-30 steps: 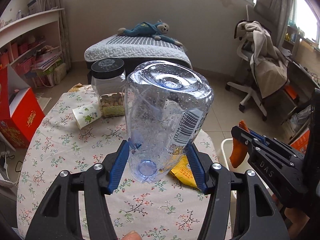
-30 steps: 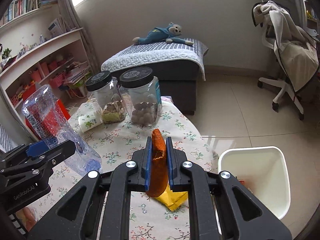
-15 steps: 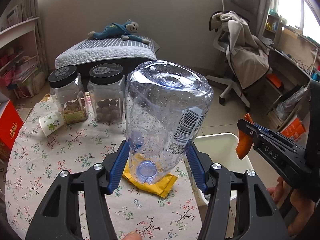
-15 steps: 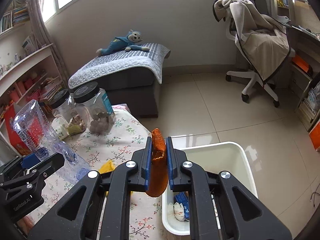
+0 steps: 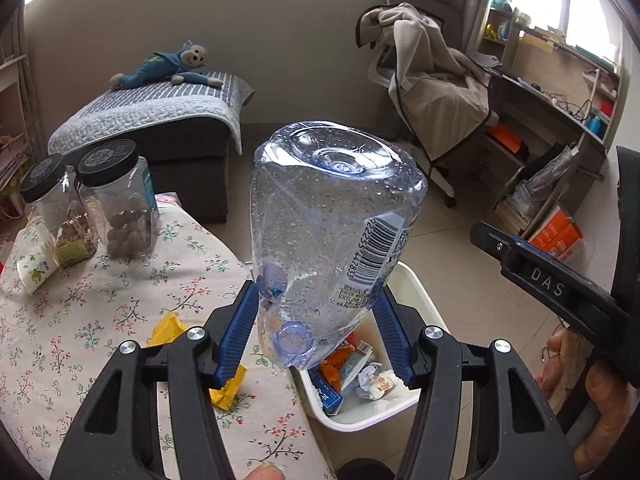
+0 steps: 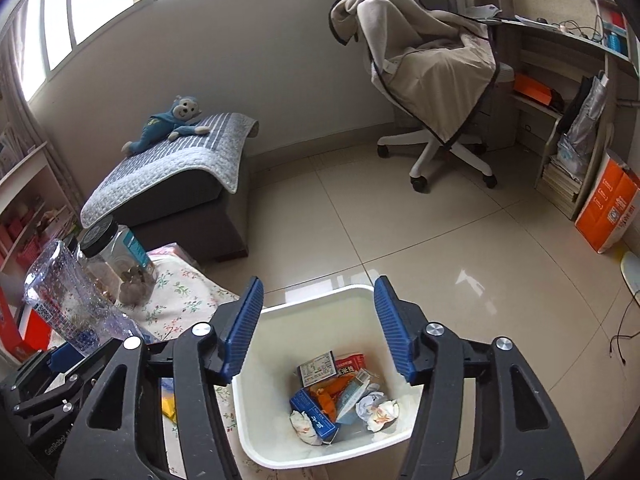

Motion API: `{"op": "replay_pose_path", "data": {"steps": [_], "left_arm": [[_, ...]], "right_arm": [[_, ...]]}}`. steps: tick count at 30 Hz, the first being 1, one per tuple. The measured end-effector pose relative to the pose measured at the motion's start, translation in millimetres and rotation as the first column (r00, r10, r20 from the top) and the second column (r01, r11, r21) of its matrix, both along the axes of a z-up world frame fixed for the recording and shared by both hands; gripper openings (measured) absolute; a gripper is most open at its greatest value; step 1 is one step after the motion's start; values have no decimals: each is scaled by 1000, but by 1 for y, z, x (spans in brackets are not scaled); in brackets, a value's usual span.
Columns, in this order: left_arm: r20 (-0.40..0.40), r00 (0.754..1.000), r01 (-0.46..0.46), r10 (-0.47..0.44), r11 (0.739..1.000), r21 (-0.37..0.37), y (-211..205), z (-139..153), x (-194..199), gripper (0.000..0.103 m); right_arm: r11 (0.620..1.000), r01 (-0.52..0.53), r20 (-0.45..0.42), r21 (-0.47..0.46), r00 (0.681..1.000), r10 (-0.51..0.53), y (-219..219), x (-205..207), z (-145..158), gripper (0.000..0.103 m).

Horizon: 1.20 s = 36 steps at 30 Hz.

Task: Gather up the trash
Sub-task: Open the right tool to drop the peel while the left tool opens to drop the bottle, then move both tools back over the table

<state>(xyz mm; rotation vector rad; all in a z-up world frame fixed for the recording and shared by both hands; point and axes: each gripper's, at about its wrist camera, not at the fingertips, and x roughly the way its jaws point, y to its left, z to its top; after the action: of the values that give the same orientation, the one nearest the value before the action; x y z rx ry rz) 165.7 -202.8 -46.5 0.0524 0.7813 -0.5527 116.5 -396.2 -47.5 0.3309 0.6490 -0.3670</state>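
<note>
My left gripper point(image 5: 316, 332) is shut on a clear plastic bottle point(image 5: 332, 232), cap end toward me, held over the table edge beside the white bin point(image 5: 416, 300). My right gripper point(image 6: 318, 326) is open and empty, right above the white bin point(image 6: 320, 300). The bin holds wrappers, cartons, crumpled paper and an orange peel point(image 6: 326, 394). A yellow wrapper point(image 5: 168, 330) lies on the floral table point(image 5: 80, 320) under my left fingers. The bottle also shows at the left of the right wrist view point(image 6: 68, 300).
Two black-lidded jars point(image 5: 120, 208) and a small white paper cup point(image 5: 36, 272) stand at the table's far side. A grey ottoman point(image 6: 172, 184) with a blue plush monkey is behind the table. An office chair point(image 6: 432, 92) and a desk with shelves stand to the right.
My right gripper moved right over the bin and opened; the orange peel it held now lies in the bin. My left gripper swung right with the bottle toward the bin.
</note>
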Motion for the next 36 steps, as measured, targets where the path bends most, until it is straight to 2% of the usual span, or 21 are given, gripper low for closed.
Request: {"op": "replay_pose_path", "data": {"steps": [2, 4, 11, 12, 14, 16, 21, 24, 26, 31, 36], "left_arm": [[-6, 1000, 21, -21, 1000, 2, -10, -4, -3, 58], [-16, 999, 43, -43, 999, 2, -21, -7, -5, 58], [-37, 990, 135, -135, 991, -21, -53, -17, -14, 59], [-34, 989, 144, -145, 989, -20, -56, -19, -15, 61], [-23, 987, 157, -158, 987, -16, -60, -20, -18, 73], [-19, 987, 158, -159, 987, -14, -61, -20, -19, 74], [3, 996, 90, -90, 996, -5, -49, -15, -13, 79], [29, 999, 34, -34, 999, 0, -38, -9, -9, 82], [54, 998, -13, 13, 1000, 5, -28, -5, -7, 89], [77, 992, -98, 95, 995, 31, -1, -5, 1, 89], [90, 983, -166, 160, 984, 66, 29, -10, 10, 89]], "right_arm": [[1000, 28, 2, 6, 1000, -28, -10, -4, 0, 63], [999, 51, 2, 11, 999, -51, -18, -8, -1, 69], [995, 99, -1, -6, 995, -99, -32, -17, -3, 75], [994, 107, -2, -16, 994, -107, -33, -19, -4, 76], [991, 125, 0, -39, 992, -125, -35, -22, -3, 80], [987, 146, 6, -63, 989, -146, -37, -25, -2, 88], [975, 177, 24, -131, 984, -176, -29, -25, 3, 96], [968, 159, 21, -192, 987, -158, -14, -21, 4, 96], [960, 142, 21, -243, 990, -141, -1, -17, 5, 96], [930, 110, 30, -350, 994, -106, 31, -9, 7, 96], [928, 48, 10, -371, 999, -48, 58, 5, 6, 96]]}}
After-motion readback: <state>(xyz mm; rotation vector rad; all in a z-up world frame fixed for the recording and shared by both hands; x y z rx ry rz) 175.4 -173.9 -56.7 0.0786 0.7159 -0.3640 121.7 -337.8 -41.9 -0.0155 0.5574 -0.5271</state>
